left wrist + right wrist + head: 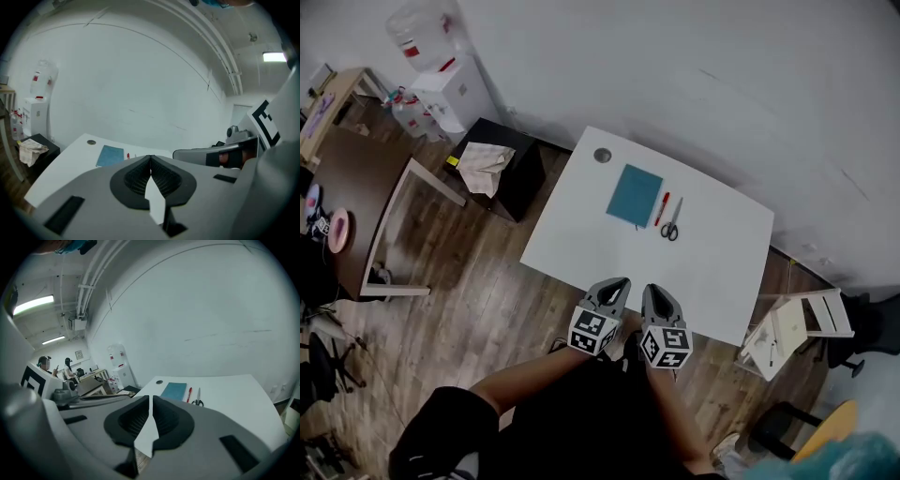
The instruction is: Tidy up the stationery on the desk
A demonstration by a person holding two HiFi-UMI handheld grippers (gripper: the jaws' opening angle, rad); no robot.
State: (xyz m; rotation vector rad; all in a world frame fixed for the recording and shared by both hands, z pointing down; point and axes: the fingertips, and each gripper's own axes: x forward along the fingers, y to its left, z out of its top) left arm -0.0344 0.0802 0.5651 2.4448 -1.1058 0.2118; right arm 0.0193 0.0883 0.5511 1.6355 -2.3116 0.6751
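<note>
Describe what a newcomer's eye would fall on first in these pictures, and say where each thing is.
A teal flat notebook, a red pen and black-handled scissors lie side by side, left to right, towards the far side of a white rectangular desk. By its near edge the grey left tongs and right tongs are held close together, both shut and empty.

White wall [722,75]; wood floor [478,314]; white desk [722,272]; black cabinet [525,173]; water dispenser [450,89] by wall.
</note>
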